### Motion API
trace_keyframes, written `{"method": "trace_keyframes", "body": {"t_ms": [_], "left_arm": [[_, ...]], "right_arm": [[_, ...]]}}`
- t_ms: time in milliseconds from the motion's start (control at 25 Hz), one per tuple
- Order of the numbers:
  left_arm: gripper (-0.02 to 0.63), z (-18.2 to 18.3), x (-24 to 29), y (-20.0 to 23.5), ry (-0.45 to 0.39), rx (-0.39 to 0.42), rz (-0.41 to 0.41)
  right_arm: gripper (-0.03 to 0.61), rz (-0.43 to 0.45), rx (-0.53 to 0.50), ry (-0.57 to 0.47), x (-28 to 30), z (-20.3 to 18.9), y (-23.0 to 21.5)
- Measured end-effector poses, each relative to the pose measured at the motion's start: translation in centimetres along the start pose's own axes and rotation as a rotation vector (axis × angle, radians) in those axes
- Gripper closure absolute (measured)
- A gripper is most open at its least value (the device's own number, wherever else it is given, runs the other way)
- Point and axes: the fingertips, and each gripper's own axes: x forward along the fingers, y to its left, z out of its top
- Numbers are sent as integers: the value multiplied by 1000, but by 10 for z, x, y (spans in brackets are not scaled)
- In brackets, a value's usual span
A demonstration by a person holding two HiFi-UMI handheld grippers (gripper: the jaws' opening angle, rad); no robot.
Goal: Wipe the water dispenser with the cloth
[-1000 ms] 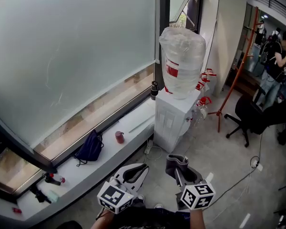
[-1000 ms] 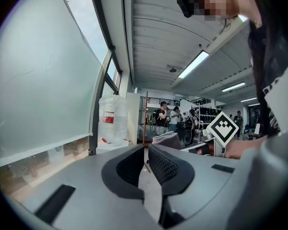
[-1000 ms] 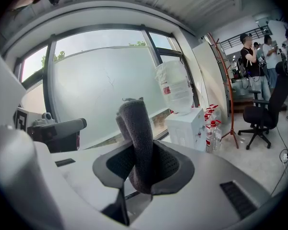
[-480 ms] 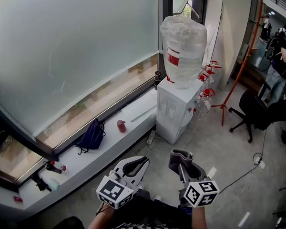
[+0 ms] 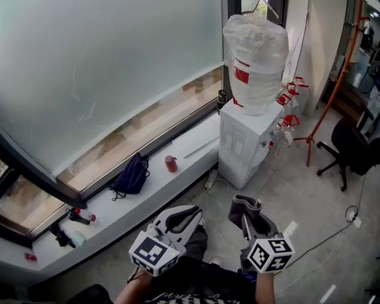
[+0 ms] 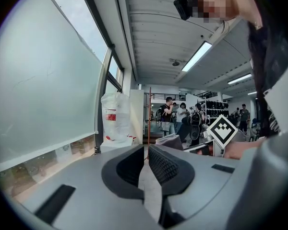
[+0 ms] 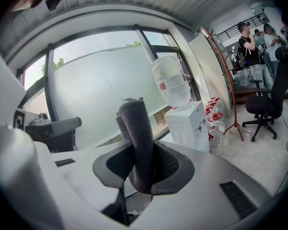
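Note:
The white water dispenser (image 5: 246, 145) stands against the window wall, with a big plastic-wrapped bottle (image 5: 256, 59) on top. It is well ahead of both grippers, across open floor. My right gripper (image 5: 246, 208) is shut on a rolled grey cloth (image 5: 243, 202), which sticks up between the jaws. In the right gripper view the cloth (image 7: 137, 128) fills the right gripper (image 7: 143, 163), and the dispenser (image 7: 187, 126) shows to the right beyond it. My left gripper (image 5: 193, 213) holds nothing, its jaws nearly touching. The left gripper (image 6: 145, 152) points toward the bottle (image 6: 115, 121).
A long white sill (image 5: 114, 215) runs under the frosted window, with a blue bag (image 5: 132, 176) and a red cup (image 5: 171, 163) on it. Spare water bottles (image 5: 285, 128), an orange stand (image 5: 332, 81) and a black office chair (image 5: 354, 147) are right of the dispenser. People stand far back.
The head view has shifted, so the dispenser and sill now sit further right and lower. Both grippers keep the same pose, the cloth still held in the right one.

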Motion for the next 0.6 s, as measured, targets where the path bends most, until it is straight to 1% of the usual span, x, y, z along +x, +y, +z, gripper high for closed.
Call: {"method": "trace_keyframes", "body": {"t_ms": [160,320,480,600], "left_arm": [[571,-6,20,22,15,-8,-15],[571,-6,50,56,9,-13,-53],[571,0,79,98,3,5,-93],[571,5,92,141,23,30,-93]], "right_arm": [[472,-23,7,11,22,3,-9],[471,-69,21,10,53,13,-22],[471,-123,45,0,94,33,-32],[471,-152,57,-8,131,49,-32]]}}
